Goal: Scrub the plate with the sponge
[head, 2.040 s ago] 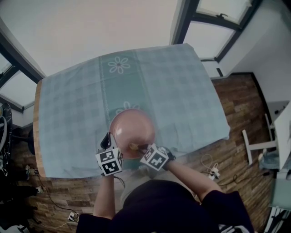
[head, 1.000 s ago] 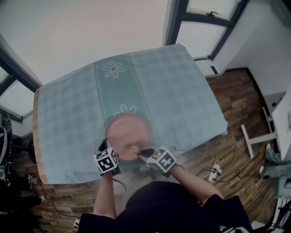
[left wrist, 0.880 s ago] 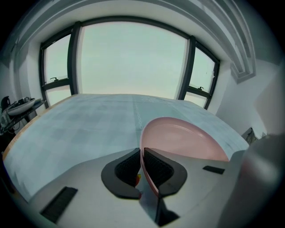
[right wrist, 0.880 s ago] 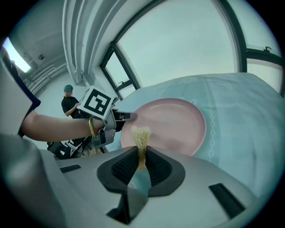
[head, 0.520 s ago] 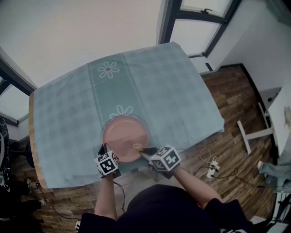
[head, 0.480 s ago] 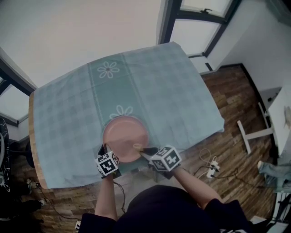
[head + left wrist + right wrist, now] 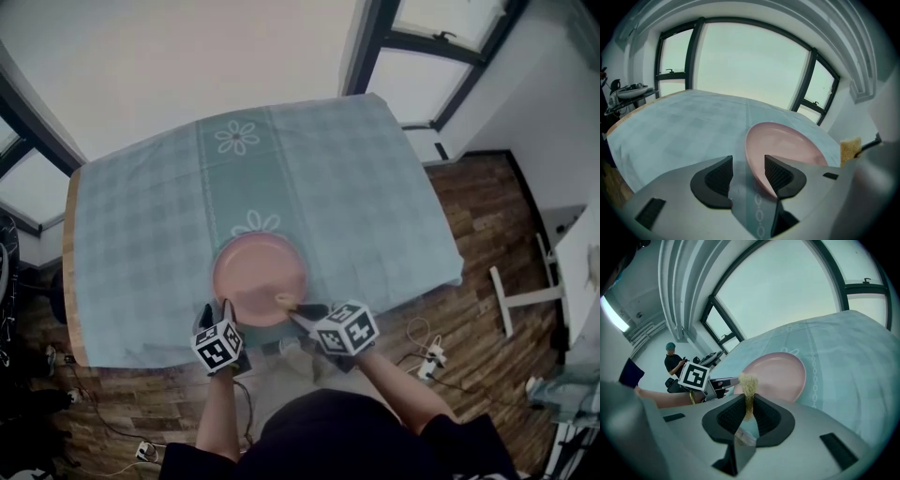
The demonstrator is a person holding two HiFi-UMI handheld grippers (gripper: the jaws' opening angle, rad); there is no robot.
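tablecloth (image 7: 141,234), plate (image 7: 258,277), right tool (image 7: 749,414) pinching sponge (image 7: 748,382)

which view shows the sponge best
The right gripper view: the sponge is close and centred, pinched in the right gripper. The head view shows a small speck by the plate; the left gripper view shows part at its right edge.

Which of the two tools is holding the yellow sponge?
The right tool, shut on the yellow sponge; the left tool has just been opening, gripping nothing.
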